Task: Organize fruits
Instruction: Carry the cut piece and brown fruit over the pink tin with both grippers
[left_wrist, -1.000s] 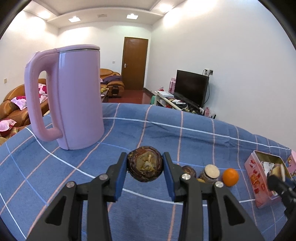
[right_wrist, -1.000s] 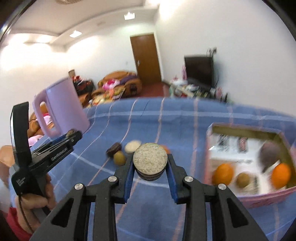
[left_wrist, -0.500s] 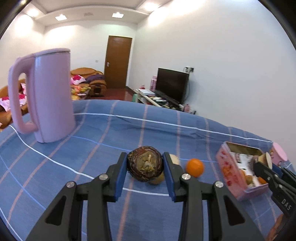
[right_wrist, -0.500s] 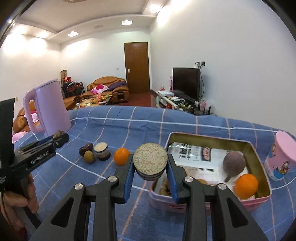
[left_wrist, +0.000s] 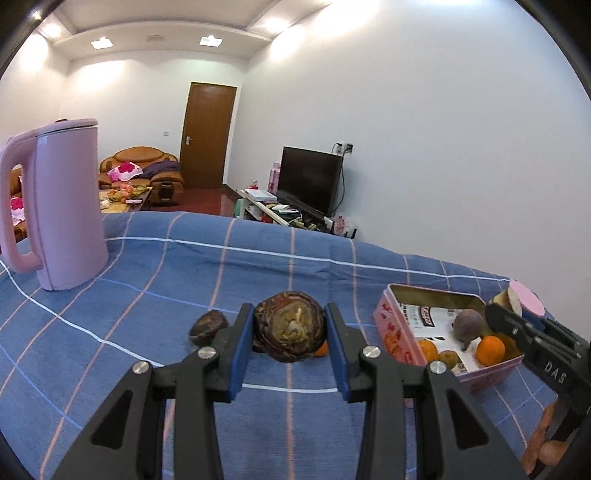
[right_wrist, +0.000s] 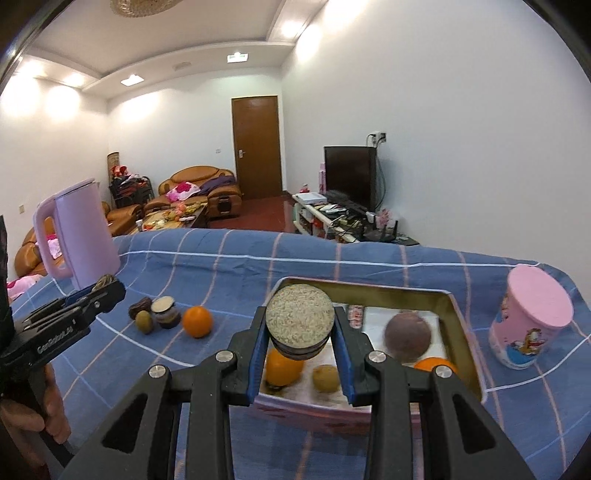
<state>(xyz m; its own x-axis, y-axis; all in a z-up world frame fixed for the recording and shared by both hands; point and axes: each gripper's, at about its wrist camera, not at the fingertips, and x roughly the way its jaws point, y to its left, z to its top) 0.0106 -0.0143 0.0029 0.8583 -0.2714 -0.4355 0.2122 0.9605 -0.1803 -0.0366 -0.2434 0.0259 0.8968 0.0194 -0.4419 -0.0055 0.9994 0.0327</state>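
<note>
We count four fruits in the pink tin (right_wrist: 460, 314), four loose on the blue checked cloth (right_wrist: 229, 266). Our left gripper (left_wrist: 290, 332) clamps a brown, mottled fruit (left_wrist: 290, 330); our right gripper (right_wrist: 300, 328) clamps a halved fruit (right_wrist: 300, 325) over the tin's near edge. Pink kettle (right_wrist: 79, 236) stands far left, pink cup (right_wrist: 530, 321) right; open cloth lies between.

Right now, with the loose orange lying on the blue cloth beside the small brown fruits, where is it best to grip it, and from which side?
Grip the loose orange across its widest middle, coming from above. It is round and smooth, so a lower or higher hold would likely slip. The cut fruit sits close on one side; set the jaws along the free direction.
</note>
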